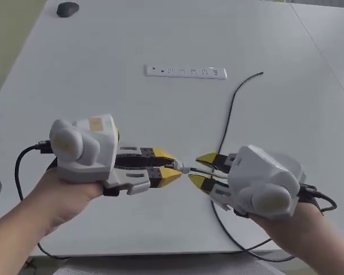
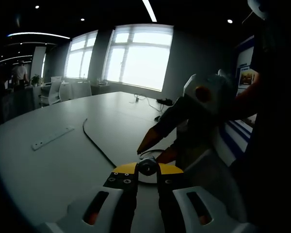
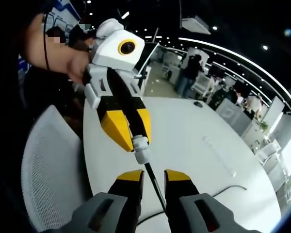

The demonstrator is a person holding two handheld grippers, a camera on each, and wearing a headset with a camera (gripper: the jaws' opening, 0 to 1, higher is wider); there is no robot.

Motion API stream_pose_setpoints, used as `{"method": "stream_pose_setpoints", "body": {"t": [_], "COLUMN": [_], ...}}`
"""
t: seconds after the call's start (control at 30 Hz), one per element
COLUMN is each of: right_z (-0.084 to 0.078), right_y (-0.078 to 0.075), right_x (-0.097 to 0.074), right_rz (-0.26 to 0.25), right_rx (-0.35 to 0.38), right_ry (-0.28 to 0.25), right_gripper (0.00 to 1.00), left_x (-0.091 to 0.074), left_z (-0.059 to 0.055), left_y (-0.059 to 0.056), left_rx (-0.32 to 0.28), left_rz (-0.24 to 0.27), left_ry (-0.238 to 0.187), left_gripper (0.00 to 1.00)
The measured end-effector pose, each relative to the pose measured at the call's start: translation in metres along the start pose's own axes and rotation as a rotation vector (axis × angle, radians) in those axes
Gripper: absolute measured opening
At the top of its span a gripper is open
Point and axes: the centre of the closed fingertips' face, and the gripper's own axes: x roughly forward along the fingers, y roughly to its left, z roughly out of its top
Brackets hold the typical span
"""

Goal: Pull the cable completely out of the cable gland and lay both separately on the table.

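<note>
the head camera is looking down and forward over the table point(image 1: 160, 34), close above both grippers. the left gripper point(image 1: 176, 164) camera is pointing along its jaws at the right gripper point(image 1: 195, 169), very near; the right gripper's is looking back. all three are sharing the power strip point(image 1: 186, 71) and, seemingly, the cable gland point(image 3: 140, 148).

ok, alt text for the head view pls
Two handheld grippers meet tip to tip over a white table: the left gripper clamps a cable gland, and the right gripper, jaws open, straddles the black cable leaving it. A power strip lies beyond.
</note>
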Motion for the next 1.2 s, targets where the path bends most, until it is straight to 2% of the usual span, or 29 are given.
{"method": "stream_pose_setpoints", "body": {"t": [0.37,0.57,0.93,1.2], "right_z": [0.005,0.004,0.003,-0.006], "right_y": [0.007,0.008,0.012,0.008], "right_x": [0.0,-0.001,-0.002,-0.003], "right_rz": [0.01,0.011,0.008,-0.006], "right_rx": [-0.048,-0.066,-0.057,-0.031], "right_ry": [-0.004,-0.002,-0.001,0.016], "right_gripper": [0.03,0.02,0.0,0.0], "left_x": [0.0,0.0,0.0,-0.001], "left_z": [-0.001,-0.001,-0.001,0.002], "left_y": [-0.001,-0.003,-0.005,-0.006], "left_rx": [0.002,0.005,0.008,0.007], "left_rz": [-0.006,-0.008,-0.006,-0.002], "left_ry": [0.003,0.007,0.009,-0.002], "left_gripper": [0.15,0.15,0.15,0.15]}}
